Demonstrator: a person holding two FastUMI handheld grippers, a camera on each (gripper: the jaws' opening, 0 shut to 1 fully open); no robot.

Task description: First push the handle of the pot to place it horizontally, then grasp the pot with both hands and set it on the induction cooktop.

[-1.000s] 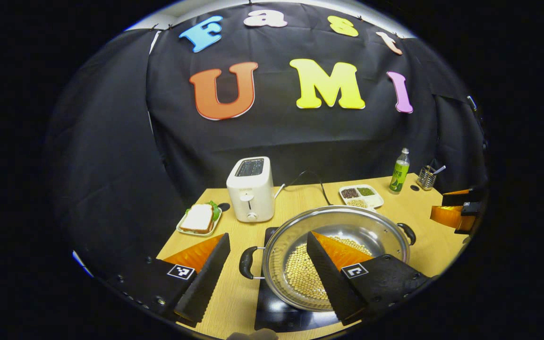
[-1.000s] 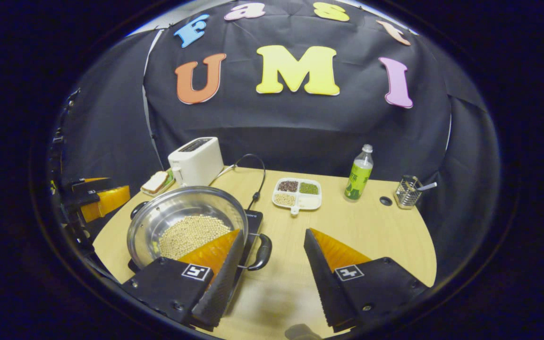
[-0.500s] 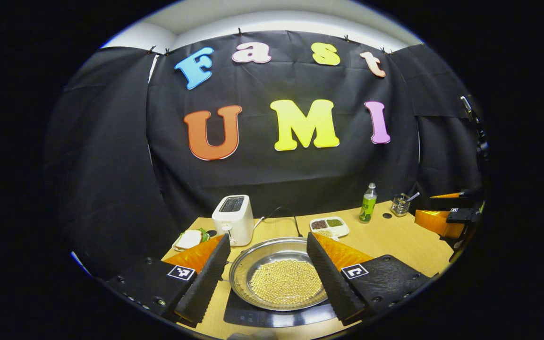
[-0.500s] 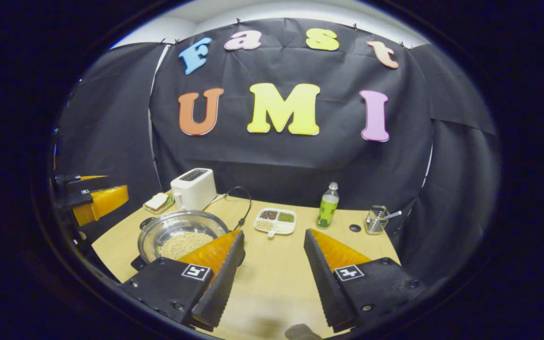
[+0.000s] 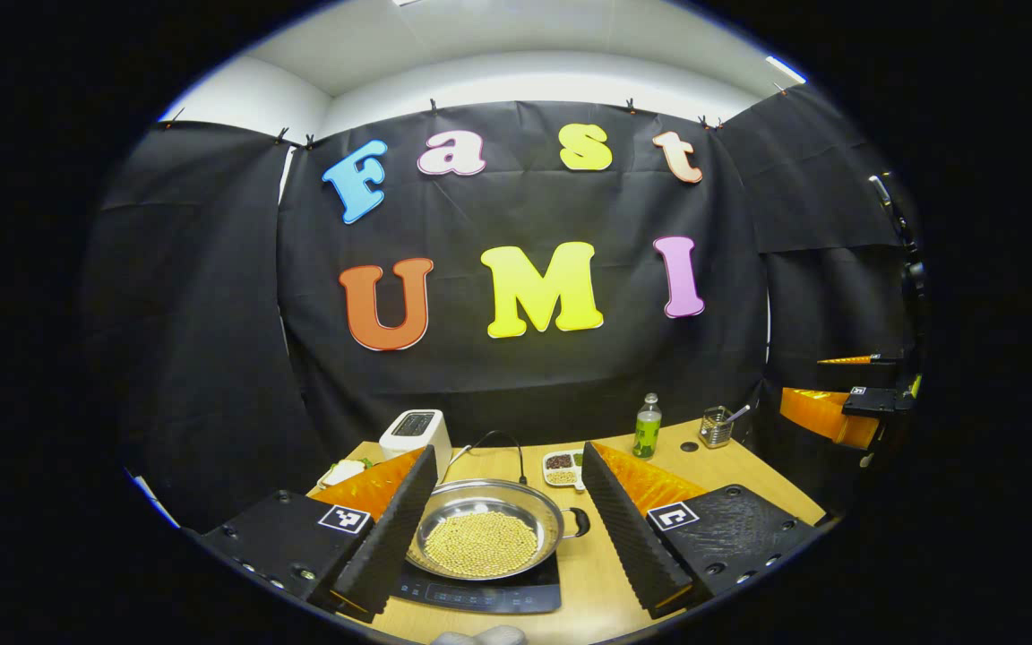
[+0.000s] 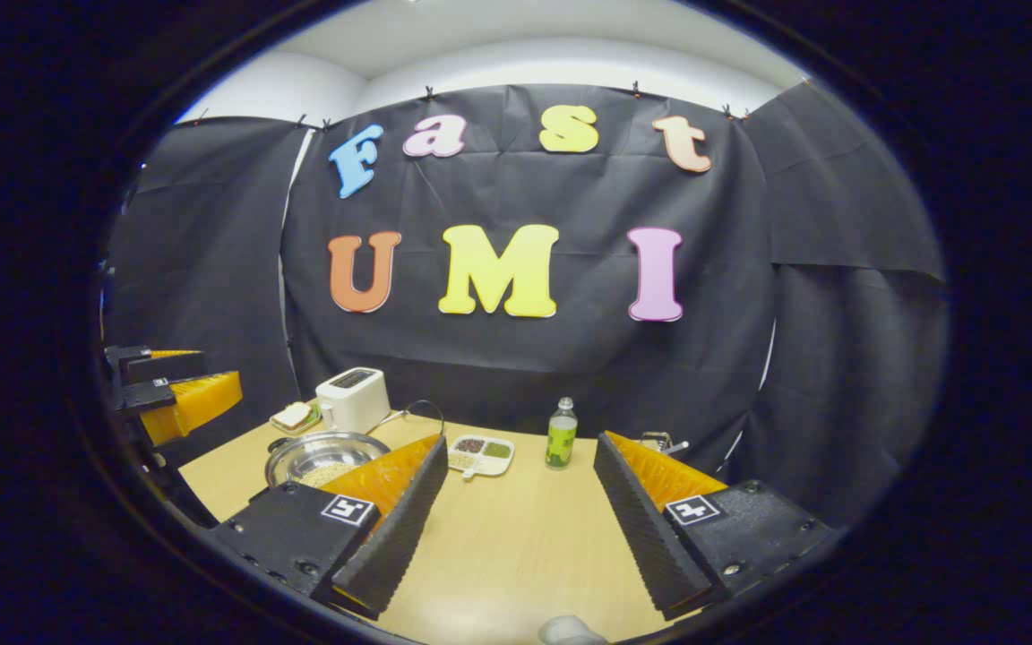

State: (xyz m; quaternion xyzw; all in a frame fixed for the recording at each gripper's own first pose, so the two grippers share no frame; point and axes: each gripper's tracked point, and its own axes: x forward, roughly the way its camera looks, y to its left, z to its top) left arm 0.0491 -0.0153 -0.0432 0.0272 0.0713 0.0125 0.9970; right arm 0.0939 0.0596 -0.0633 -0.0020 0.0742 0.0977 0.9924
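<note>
I've pulled both grippers up and back since a second ago. The pot [image 5: 489, 537] of beans now sits on the cooktop [image 5: 480, 593] at the table's near left edge. Left gripper [image 5: 509, 515] and right gripper [image 6: 516, 511] are spread, empty; placement looks done.

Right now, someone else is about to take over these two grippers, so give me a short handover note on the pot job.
Left gripper: open, holding nothing, raised above the near edge of the table.
Right gripper: open, holding nothing, over bare tabletop to the right of the pot.
Pot: full of beans, sitting on the induction cooktop, one side handle pointing right. Neither gripper touches it.
Done: the pot is on the cooktop, with its handles looking level from side to side.
Left: nothing obvious for the pot; just confirm it sits centred, then park both grippers.
</note>
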